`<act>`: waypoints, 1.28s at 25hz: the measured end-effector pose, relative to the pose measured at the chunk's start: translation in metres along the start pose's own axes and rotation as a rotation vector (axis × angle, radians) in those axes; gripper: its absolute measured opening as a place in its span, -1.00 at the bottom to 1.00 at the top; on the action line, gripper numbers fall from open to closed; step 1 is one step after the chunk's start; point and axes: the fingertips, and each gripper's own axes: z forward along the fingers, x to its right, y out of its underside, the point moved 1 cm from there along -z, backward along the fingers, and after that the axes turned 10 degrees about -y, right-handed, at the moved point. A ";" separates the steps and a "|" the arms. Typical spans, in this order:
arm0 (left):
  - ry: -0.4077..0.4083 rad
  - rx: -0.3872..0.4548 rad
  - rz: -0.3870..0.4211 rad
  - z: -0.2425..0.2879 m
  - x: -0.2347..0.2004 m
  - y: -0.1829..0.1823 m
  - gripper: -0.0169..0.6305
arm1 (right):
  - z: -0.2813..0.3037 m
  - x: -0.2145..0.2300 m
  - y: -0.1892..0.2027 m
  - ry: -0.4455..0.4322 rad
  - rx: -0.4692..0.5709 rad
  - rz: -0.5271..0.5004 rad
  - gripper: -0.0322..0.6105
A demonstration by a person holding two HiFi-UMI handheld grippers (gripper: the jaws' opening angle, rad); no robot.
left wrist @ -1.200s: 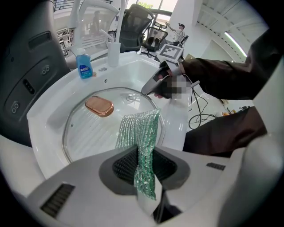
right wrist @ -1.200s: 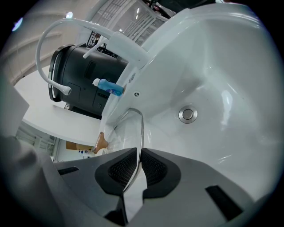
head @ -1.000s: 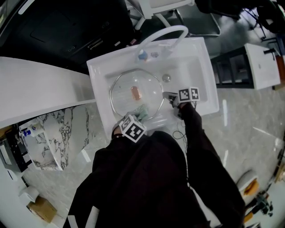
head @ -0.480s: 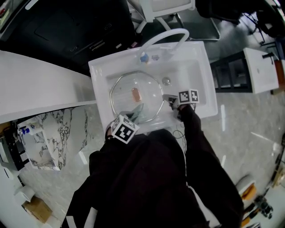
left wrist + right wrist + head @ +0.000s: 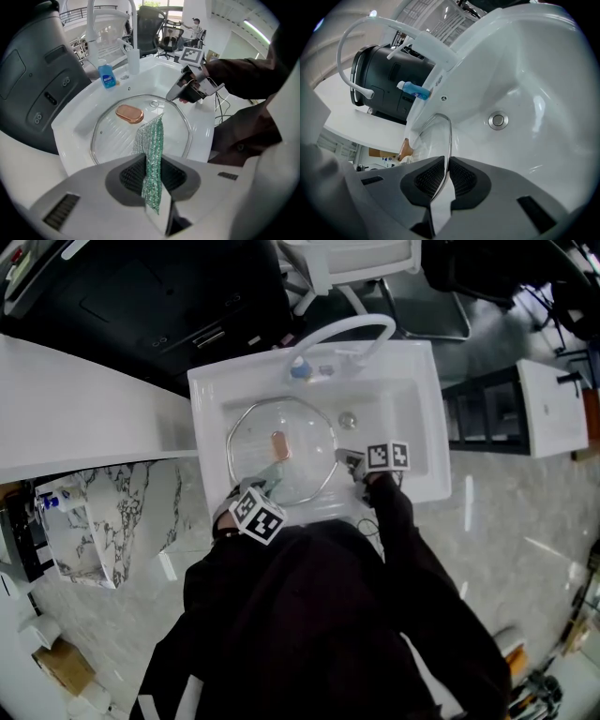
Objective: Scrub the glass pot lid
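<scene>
One sink, holding one glass lid with one copper knob, one drain, one blue bottle on its back ledge, my left tool clamped on one green scrubber over the glass, my right tool pinching the lid's rim.

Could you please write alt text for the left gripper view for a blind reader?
The left gripper pinches a green mesh scrubber, its free end over the glass pot lid in a white sink. The right gripper holds the lid's far rim.
</scene>
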 end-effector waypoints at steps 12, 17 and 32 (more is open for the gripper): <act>0.023 -0.060 -0.155 0.009 0.026 -0.019 -0.73 | -0.003 -0.002 0.002 0.033 0.005 -0.039 -0.80; 0.042 -0.064 -0.199 0.012 0.038 -0.030 -0.73 | -0.002 -0.002 0.002 0.033 -0.015 -0.053 -0.80; 0.173 -0.028 -0.229 0.011 0.081 -0.066 -0.73 | -0.003 -0.002 0.005 0.047 -0.040 -0.061 -0.80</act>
